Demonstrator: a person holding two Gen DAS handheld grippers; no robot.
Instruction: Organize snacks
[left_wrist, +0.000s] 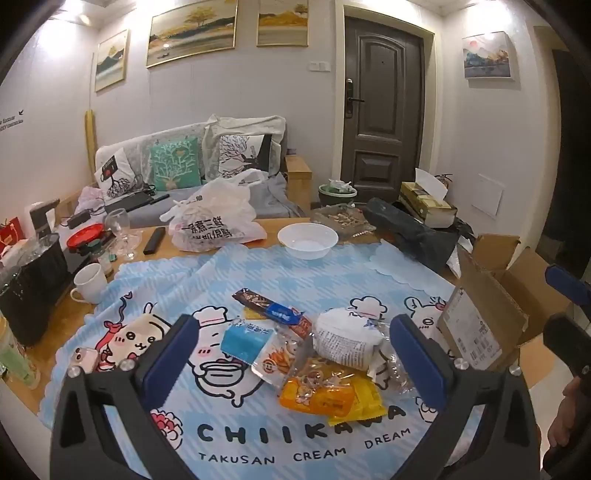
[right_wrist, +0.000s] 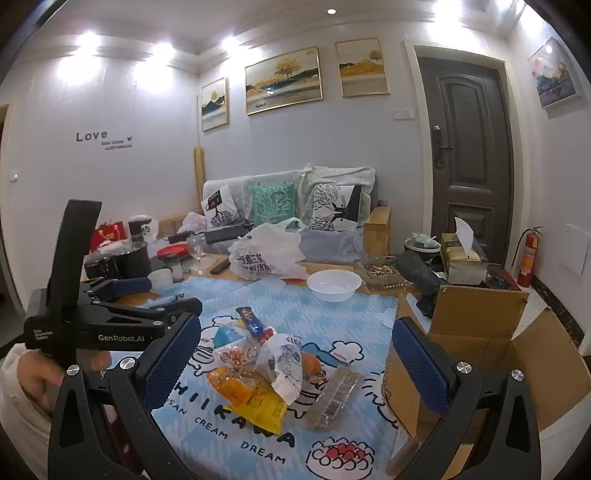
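Note:
A pile of snack packets lies on the blue cartoon tablecloth (left_wrist: 166, 280): a blue packet (left_wrist: 243, 339), a long dark bar (left_wrist: 271, 310), a white printed wrapper (left_wrist: 347, 338) and an orange-yellow packet (left_wrist: 332, 397). My left gripper (left_wrist: 295, 354) hovers open just in front of the pile, holding nothing. In the right wrist view the same pile shows the yellow packet (right_wrist: 255, 400), the white wrapper (right_wrist: 284, 365) and a clear barcoded packet (right_wrist: 332, 398). My right gripper (right_wrist: 295, 358) is open and empty above it. The left gripper (right_wrist: 173, 294) sits to its left, held by a hand.
An open cardboard box (right_wrist: 480, 350) stands at the table's right edge. Behind the pile are a white bowl (left_wrist: 307, 240), a white plastic bag (left_wrist: 214, 218), a black bag (left_wrist: 410, 229) and an ashtray-like dish. A mug (left_wrist: 90, 282), glass, black pots and a pink phone (left_wrist: 86, 360) crowd the left.

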